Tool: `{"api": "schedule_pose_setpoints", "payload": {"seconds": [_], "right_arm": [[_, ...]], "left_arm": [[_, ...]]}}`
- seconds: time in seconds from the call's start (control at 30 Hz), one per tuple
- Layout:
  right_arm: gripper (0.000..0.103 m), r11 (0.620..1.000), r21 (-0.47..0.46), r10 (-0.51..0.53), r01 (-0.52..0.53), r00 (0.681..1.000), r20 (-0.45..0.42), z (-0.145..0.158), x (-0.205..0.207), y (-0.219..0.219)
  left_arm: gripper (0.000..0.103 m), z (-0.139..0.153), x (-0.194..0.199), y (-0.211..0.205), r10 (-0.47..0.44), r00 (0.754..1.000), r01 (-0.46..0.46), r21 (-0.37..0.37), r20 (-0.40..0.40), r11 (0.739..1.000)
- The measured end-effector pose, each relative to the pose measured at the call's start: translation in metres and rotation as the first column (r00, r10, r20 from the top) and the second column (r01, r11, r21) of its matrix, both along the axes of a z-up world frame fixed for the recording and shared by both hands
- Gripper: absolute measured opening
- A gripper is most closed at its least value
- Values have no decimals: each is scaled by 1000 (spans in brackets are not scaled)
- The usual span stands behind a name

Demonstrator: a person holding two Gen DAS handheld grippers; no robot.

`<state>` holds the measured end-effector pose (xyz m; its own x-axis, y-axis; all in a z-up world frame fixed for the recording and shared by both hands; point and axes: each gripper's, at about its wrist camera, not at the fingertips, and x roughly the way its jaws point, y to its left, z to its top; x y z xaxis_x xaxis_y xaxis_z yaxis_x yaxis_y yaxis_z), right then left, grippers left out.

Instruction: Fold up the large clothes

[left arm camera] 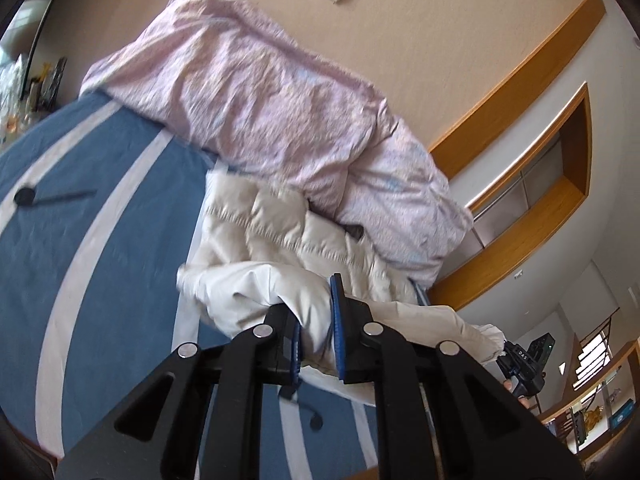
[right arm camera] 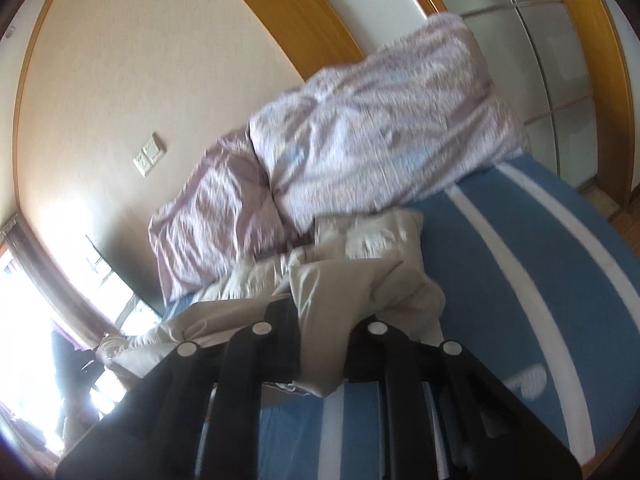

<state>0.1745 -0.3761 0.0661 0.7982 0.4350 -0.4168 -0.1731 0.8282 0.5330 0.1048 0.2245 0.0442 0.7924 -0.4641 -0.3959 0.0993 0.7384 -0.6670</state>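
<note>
1. Left wrist view: my left gripper (left arm camera: 316, 332) fills the bottom of the frame, jaws clamped on a bunched fold of a cream puffer jacket (left arm camera: 280, 240). The blue pads (left arm camera: 335, 320) press the fabric from both sides. The rest of the jacket sags away from the jaws and rests on the bed (left arm camera: 100, 220), which has a blue cover w/ pale stripes. Beyond the jacket lies a rumpled pink duvet (left arm camera: 260, 92), touching its far edge. At lower right, the jacket's edge runs to the other gripper (left arm camera: 520, 364), partly visible.

2. Right wrist view: blurry. My right gripper (right arm camera: 320, 340) is at the bottom, jaws closed on another fold of the same jacket (right arm camera: 360, 280); the pads are hidden by cloth. The jacket droops left toward a bright window (right arm camera: 60, 280) and rests partly on the bed (right arm camera: 540, 260). The duvet (right arm camera: 360, 140) sits behind.

3. Step in hand, as I judge it: lifting the jacket by two points along one edge to spread it before folding.

4. Doing it well, imo: keep both grips tight, since puffer shell looks slippery; keep the held edge taut and level btwn the hands so the body hangs free; steer clear of the duvet so it doesn't snag, then lay the jacket flat on bare bed.
</note>
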Motion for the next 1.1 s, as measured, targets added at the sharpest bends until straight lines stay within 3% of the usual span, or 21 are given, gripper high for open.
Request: {"api": "schedule_pose_setpoints", "payload": {"seconds": [0.27, 0.6, 0.8, 0.97, 1.1], "right_arm": [[15, 993, -79, -81, 88, 993, 85, 31, 73, 29], [16, 926, -313, -178, 210, 975, 130, 13, 157, 76], [17, 889, -367, -258, 273, 962, 90, -15, 204, 88], [20, 861, -402, -352, 313, 936, -26, -55, 250, 97], [37, 861, -402, -382, 311, 918, -108, -75, 272, 98]], "left_arm": [[12, 29, 74, 6, 47, 998, -49, 31, 44, 998], [12, 17, 162, 9, 100, 994, -102, 52, 37, 993], [12, -1, 204, 4, 136, 990, -139, 85, 37, 987], [14, -25, 235, -1, 174, 985, -173, 107, 3, 979], [30, -45, 255, -8, 189, 981, -184, 127, -30, 975]]}}
